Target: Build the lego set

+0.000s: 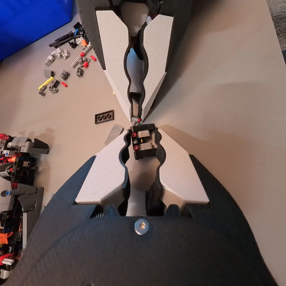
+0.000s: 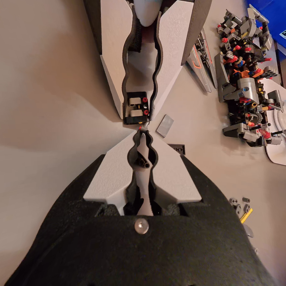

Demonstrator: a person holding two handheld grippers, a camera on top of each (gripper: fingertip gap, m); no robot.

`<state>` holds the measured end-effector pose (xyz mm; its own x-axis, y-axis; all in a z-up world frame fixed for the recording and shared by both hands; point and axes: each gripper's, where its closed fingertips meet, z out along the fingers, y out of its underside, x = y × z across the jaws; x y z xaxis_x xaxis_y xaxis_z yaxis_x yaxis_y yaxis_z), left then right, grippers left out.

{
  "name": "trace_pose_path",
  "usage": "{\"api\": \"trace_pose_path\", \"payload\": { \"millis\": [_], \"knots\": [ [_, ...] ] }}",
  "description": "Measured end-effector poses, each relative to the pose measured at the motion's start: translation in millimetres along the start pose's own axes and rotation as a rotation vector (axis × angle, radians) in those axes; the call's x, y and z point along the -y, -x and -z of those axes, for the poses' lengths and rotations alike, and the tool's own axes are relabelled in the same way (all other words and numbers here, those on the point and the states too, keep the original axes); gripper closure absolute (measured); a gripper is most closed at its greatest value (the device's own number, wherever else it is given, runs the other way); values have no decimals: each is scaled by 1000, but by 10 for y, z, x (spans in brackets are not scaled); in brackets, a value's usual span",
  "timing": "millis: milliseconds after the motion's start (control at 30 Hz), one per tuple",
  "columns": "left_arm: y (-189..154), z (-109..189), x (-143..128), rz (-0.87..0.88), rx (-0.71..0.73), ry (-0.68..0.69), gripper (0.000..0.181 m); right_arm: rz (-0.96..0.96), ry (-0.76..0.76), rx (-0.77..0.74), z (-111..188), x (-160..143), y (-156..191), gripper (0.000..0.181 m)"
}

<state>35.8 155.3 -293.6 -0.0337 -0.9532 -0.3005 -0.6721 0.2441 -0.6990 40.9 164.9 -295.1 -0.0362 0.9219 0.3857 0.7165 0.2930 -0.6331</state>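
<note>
While the two grippers meet tip to tip over the desk (image 1: 216, 77), the left gripper (image 1: 143, 144) clamps a small black frame subassembly (image 1: 143, 143) between its fingers. This frame carries two light grey connectors and two red pins, and its long axis runs along the fingers, with its far beam just beyond the tips.

Opposite it, the right gripper (image 2: 143, 131) is pressed nearly together, pinching a small grey connector with a red pin (image 2: 144, 127) at its very tips. That part lies directly ahead of the left gripper and touches, or all but touches, the outer corner of the frame. Contact cannot be confirmed from either view.

The coming move appears to be an insertion. It turns on lining up the small part's axis with a hole in the frame's end beam, and the right gripper is the one placed to push.

Beside the left gripper's tips lie a dark plate (image 1: 104, 116) and a grey tile (image 1: 114, 133). Farther off on that side sit loose pieces (image 1: 61, 69) and the partly built model (image 2: 250, 96). A blue bin (image 1: 31, 23) stands beyond; its contents are not visible.
</note>
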Motion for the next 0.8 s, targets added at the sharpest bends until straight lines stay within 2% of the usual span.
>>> {"api": "trace_pose_path", "payload": {
  "millis": [800],
  "knots": [
    [14,-7,-4,18,-22,-1,152,-103,-8,28,-4,9,-8,175]
  ]
}}
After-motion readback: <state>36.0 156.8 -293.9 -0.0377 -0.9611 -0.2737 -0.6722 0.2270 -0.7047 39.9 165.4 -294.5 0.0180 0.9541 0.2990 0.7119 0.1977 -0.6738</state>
